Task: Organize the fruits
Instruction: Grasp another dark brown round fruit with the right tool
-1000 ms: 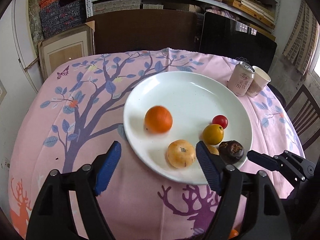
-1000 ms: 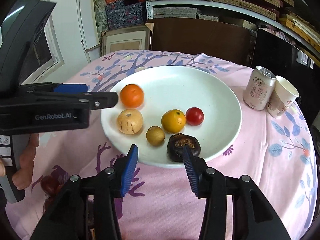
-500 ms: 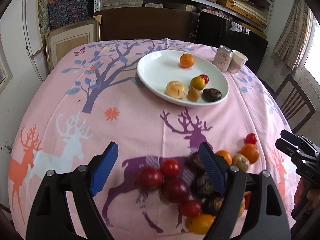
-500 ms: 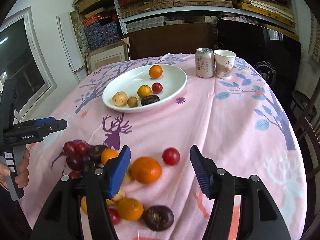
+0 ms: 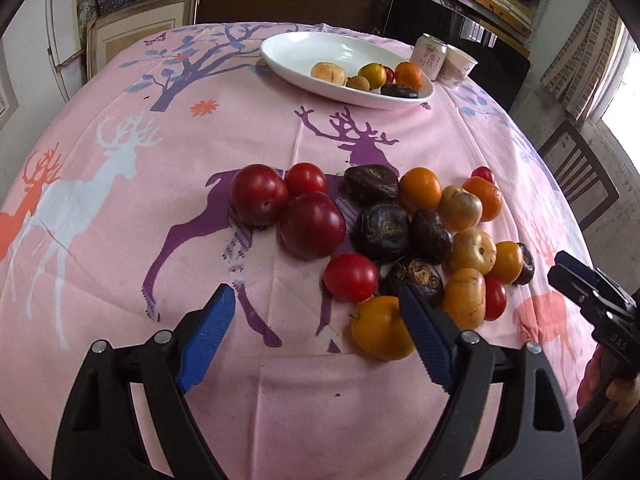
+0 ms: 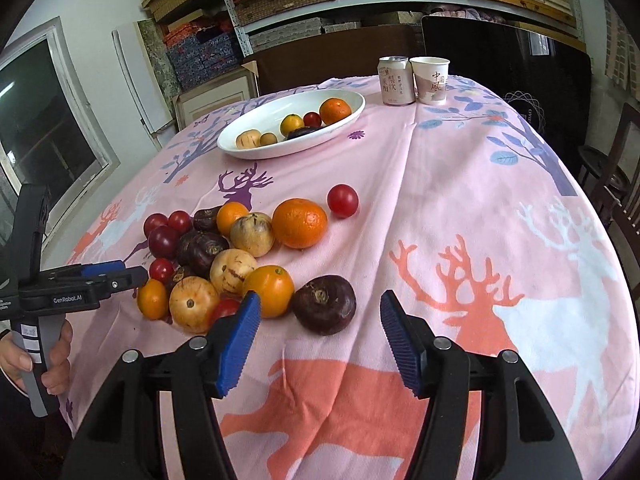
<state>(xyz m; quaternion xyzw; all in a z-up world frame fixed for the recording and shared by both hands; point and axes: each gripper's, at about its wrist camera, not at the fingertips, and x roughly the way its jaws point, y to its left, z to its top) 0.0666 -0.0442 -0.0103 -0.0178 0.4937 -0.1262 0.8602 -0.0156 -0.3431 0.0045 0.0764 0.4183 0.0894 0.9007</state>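
We hold the left gripper and right gripper spread wide and empty, just short of the loose fruit pile. Beyond that pile, the white plate carries six fruits.

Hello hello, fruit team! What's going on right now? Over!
Left gripper open, empty. Right gripper open, empty, facing dark fruit. Six fruits on plate; pile waiting on cloth. Nothing blocking.

light: soft daylight, windows at sides | shadows: faint | focus: sharp | edges: fisheye-bent, black vignette
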